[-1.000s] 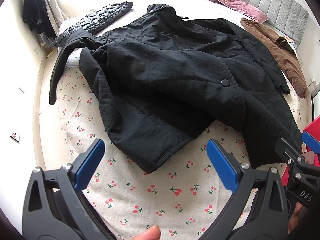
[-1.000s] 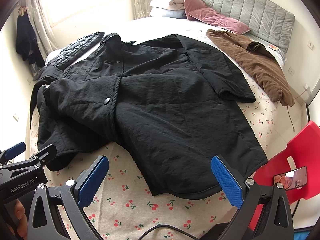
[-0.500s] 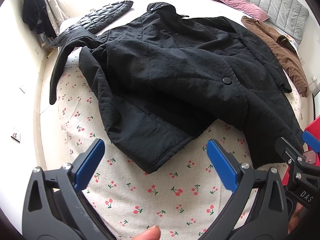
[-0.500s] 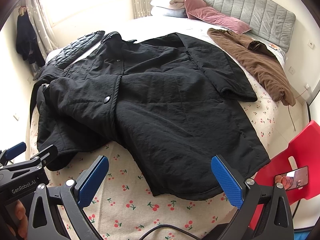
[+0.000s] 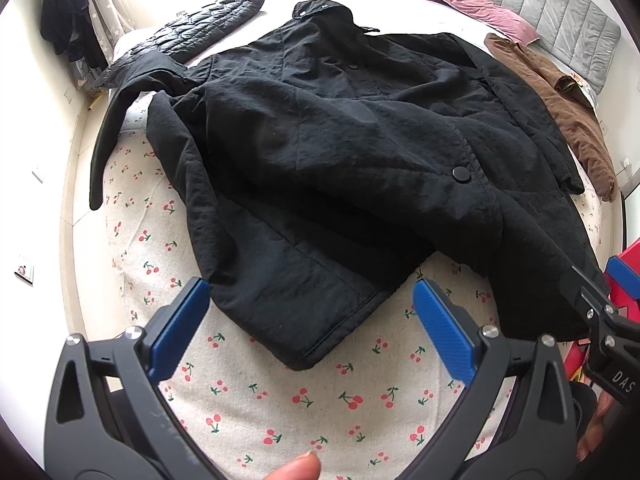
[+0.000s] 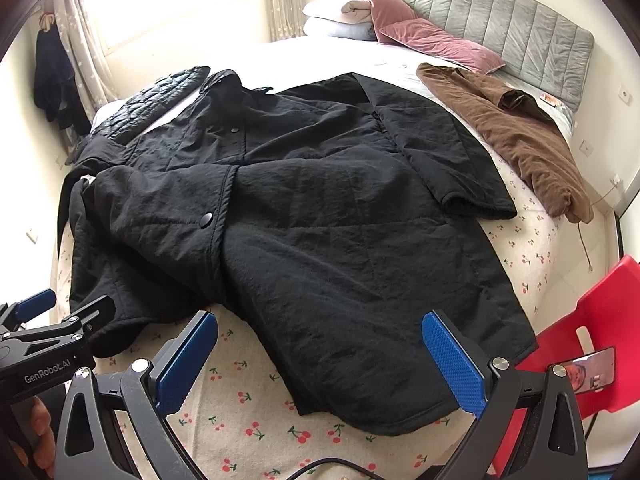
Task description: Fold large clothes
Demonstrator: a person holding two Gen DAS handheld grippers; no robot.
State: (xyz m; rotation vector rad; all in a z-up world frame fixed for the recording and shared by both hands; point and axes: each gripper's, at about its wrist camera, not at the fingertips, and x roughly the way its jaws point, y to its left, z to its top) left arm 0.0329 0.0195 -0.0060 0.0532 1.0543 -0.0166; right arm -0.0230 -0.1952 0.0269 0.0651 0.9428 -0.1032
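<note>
— So, where's the black coat [image 5: 360, 152]?

— Spread across the middle of both frames, on the bed [image 5: 280, 408] with its cherry-print sheet, collar toward the top, hem nearest the cameras.

— And the hand-held grippers?

— Left hand-held gripper [image 5: 310, 330], bottom of its frame: blue pads wide apart, holding nothing, above the hem. Right hand-held gripper [image 6: 320, 360]: likewise spread, empty.

— Anything else?

— A brown garment [image 6: 516, 132] at upper right, a quilted black jacket [image 5: 200, 28] at upper left.
</note>
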